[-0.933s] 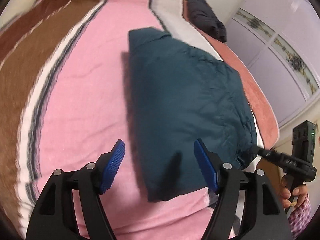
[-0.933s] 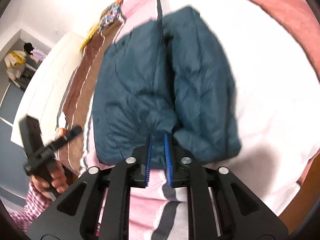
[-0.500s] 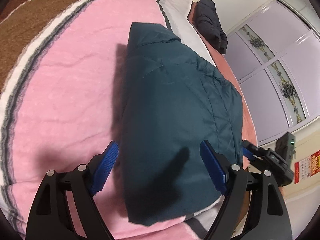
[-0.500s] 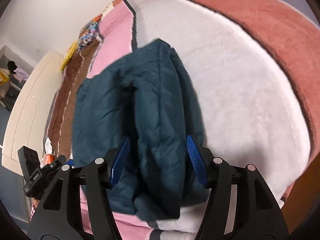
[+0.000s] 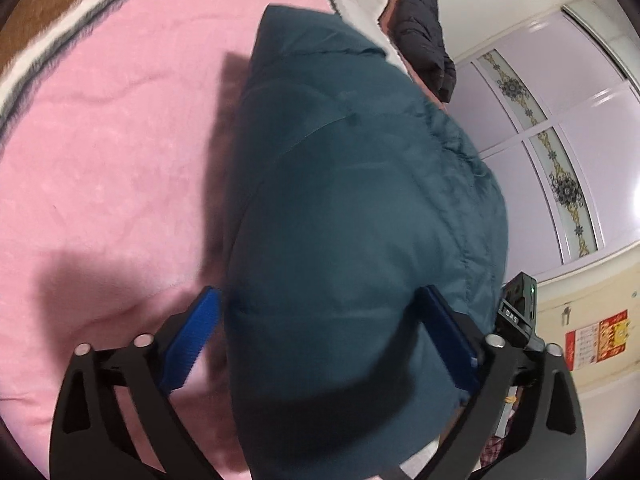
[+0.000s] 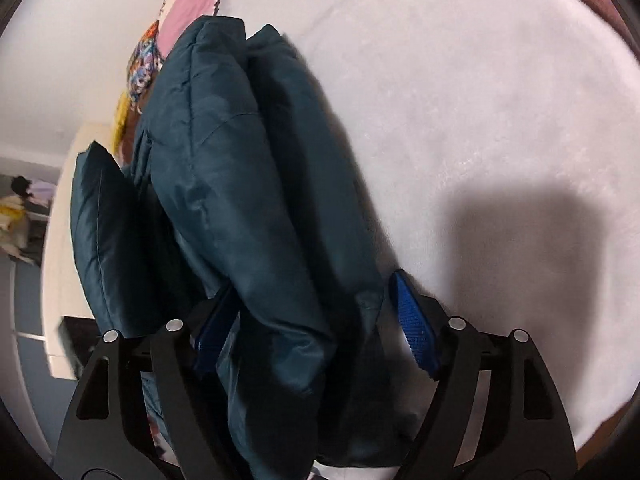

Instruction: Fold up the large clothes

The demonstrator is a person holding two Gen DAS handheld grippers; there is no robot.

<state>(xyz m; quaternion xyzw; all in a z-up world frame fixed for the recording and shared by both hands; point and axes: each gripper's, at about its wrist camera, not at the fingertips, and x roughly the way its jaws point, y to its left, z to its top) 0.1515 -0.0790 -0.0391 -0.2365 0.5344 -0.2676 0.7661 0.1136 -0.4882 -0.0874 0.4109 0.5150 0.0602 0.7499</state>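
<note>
We see the left gripper (image 5: 320, 332) spread wide, with the folded teal jacket (image 5: 352, 216) bulging between its fingers on the pink blanket (image 5: 112, 152). The right gripper (image 6: 316, 320) is spread too, straddling the jacket's (image 6: 248, 184) thick folded edge, white blanket (image 6: 460, 100) to its right. A black jacket (image 5: 424, 36) lies far ahead of the left gripper, near the wardrobe doors (image 5: 560, 120).

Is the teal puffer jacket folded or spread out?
Folded: the teal puffer jacket lies as a compact bundle, with stacked layers showing along its edge.
</note>
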